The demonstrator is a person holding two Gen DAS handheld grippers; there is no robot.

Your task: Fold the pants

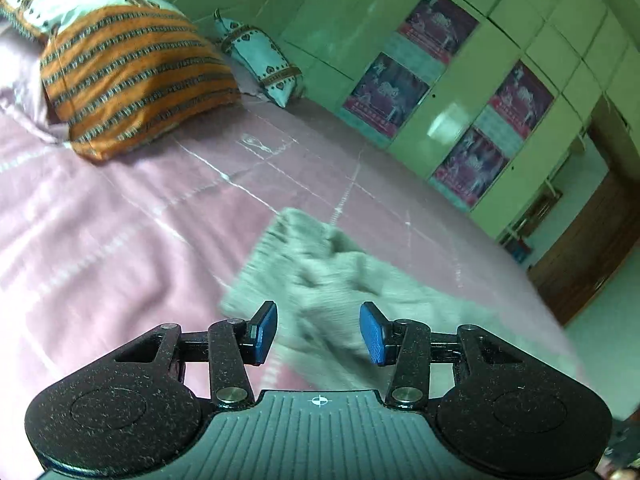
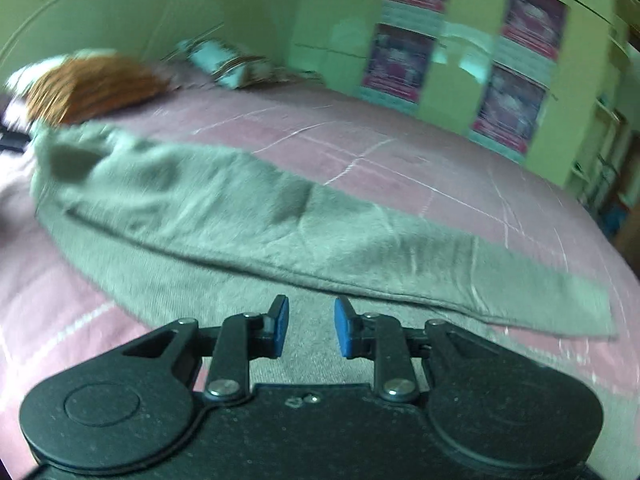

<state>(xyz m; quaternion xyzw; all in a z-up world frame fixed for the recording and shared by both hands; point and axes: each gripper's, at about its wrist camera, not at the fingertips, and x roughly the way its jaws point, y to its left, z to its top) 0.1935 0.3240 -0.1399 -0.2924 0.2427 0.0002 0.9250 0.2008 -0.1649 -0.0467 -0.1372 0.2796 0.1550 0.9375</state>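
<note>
1. Pants (image 2: 240,216): grey knit, lying along the pink bed (image 2: 400,152), one leg stacked lengthwise on the other. I judged the first, lengthwise fold made, since the upper edge overlapped the lower layer. The waist end was at the far left by the pillows, the cuff at the near right.

2. Left gripper (image 1: 318,332): I had it over the waist end of the pants (image 1: 320,264), where the cloth was bunched and wrinkled. Its jaws stood partly open; nothing was between the pads, the cloth lying below and beyond them. I took the gap as a release after laying the layer down.

3. Right gripper (image 2: 310,330): it hung over the near edge of the lower leg, about mid-length. Its jaws were a narrow way apart, narrower than the left pair, and gripped nothing; the fabric seen through the gap lay on the bed, clear of the pads.

4. Orange pillow (image 1: 136,80): striped, at the far left of the bed. A smaller pale pillow (image 1: 260,60) sat behind it against the wall. Both were clear of the pants in the left view.

5. Green cupboards (image 1: 500,40): on the far right, with posters on the doors; not part of the job.

6. Remaining work, as I judged it: smooth the bunched waist, then fold cuff toward waist.
</note>
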